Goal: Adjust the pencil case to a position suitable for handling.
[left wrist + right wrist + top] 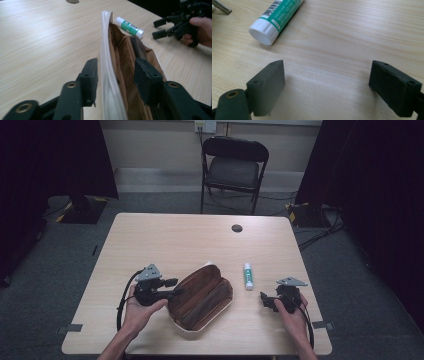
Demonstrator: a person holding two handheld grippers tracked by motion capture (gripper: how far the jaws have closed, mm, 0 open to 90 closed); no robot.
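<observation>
- Pouch (200, 297), brown inside with a white outer skin, lies open on the light wood surface (165, 240), between the 2 grippers.
- Left gripper (115, 75) straddles the pouch's near white rim: 1 jaw sits outside the wall, the other inside against the brown lining. The jaws stand part open, with a gap at each side of the fabric, so nothing is pinched.
- In the high view the left gripper (172, 286) is held in the left hand (140, 307), its jaws reaching the pouch's edge.
- Glue stick (275, 18), white cap and green label, lies flat ahead and to the left of the right gripper (327, 82), well clear of both jaws.
- Right gripper's jaws are spread wide over bare wood, holding nothing.
- From the left gripper, the glue stick (129, 27) lies just beyond the pouch's far end, and the right hand (200, 30) with its gripper is farther off to the right.
- Black folding chair (234, 167) stands beyond the surface's far edge.
</observation>
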